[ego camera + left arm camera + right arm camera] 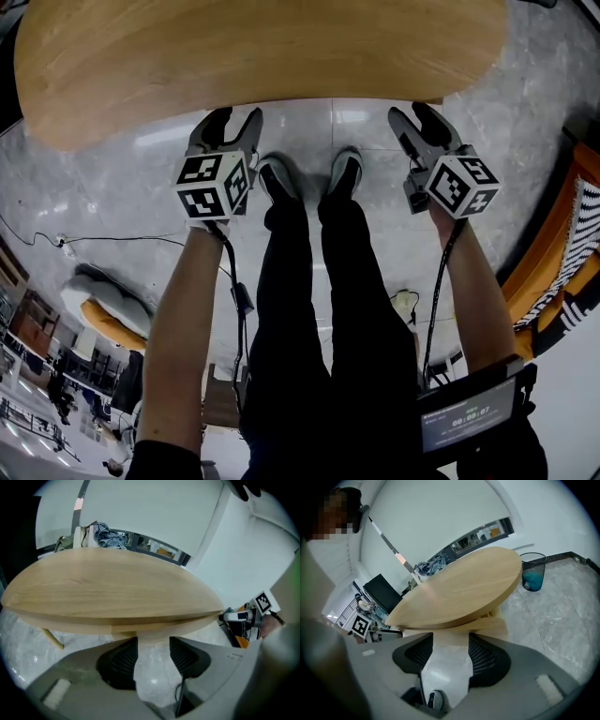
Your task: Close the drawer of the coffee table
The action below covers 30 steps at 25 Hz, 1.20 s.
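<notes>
The oval light-wood coffee table (253, 47) fills the top of the head view. A light-wood drawer front (140, 633) shows just under its near edge, also as a pale panel (490, 626) in the right gripper view. How far the drawer stands out I cannot tell. My left gripper (234, 117) is open, its tips close to the table's edge with only floor between the jaws (153, 644). My right gripper (412, 112) is open too, close to the same edge and farther right, nothing between its jaws (450, 641).
The person's black trouser legs and shoes (309, 178) stand between the two grippers on the grey marble floor (112, 187). A dark mesh bin with a blue liner (533, 571) stands beyond the table's far end. Orange furniture (553, 253) lies at the right, cables (94, 240) at the left.
</notes>
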Each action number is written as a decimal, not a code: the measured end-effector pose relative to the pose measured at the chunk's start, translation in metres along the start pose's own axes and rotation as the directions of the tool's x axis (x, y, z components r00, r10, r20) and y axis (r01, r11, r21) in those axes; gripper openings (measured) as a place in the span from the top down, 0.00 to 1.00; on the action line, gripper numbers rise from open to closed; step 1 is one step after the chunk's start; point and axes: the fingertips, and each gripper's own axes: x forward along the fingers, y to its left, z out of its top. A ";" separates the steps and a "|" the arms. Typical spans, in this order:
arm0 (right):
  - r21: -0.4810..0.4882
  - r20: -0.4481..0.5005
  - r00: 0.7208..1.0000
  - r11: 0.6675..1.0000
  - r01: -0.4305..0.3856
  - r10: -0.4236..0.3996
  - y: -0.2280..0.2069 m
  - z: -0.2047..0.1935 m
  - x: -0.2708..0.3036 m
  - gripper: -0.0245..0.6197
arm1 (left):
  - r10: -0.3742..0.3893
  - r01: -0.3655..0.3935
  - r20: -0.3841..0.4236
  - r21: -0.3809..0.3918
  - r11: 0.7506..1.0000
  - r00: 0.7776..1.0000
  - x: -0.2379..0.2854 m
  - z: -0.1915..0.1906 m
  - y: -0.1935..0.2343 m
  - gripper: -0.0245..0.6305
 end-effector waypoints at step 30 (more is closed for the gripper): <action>-0.039 0.073 0.997 0.999 -0.001 0.004 0.072 0.031 -0.100 0.90 | -0.047 0.044 0.025 0.091 0.995 0.999 -0.127 0.009 -0.103 0.63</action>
